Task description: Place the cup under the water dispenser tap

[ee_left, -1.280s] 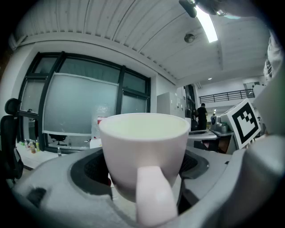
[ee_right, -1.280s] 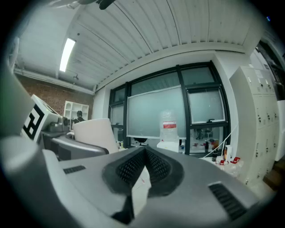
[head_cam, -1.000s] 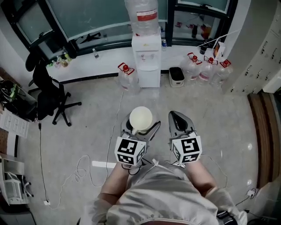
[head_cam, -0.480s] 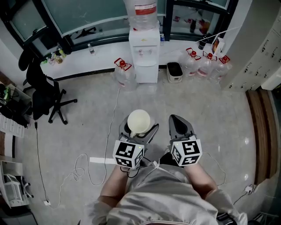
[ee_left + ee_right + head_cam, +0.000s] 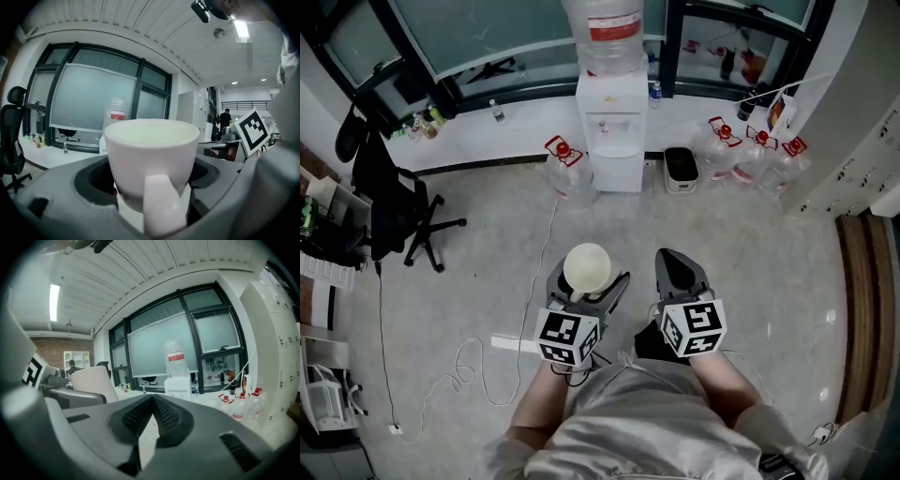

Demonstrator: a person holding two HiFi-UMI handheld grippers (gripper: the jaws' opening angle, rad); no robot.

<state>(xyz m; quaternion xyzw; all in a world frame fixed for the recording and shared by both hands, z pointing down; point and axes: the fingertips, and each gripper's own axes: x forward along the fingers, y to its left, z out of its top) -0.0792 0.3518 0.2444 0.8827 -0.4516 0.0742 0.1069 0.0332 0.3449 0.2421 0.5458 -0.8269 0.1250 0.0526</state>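
My left gripper (image 5: 581,284) is shut on a white cup (image 5: 586,267), held upright with its handle toward me; in the left gripper view the cup (image 5: 151,154) fills the middle between the jaws. The cup looks empty. My right gripper (image 5: 677,269) is beside it, shut with nothing in it; its jaws meet in the right gripper view (image 5: 151,420). The white water dispenser (image 5: 610,127), with a clear bottle on top, stands ahead against the window ledge, well beyond both grippers. It also shows small in the right gripper view, water dispenser (image 5: 177,380).
Several spare water bottles (image 5: 750,155) with red caps stand on the floor right of the dispenser, one more bottle (image 5: 565,169) at its left. A black office chair (image 5: 389,202) is at far left. A white cable (image 5: 539,272) trails across the floor.
The view has shifted: the dispenser now sits slightly lower and nearer in the head view. Both grippers stay side by side, the cup still in the left one.
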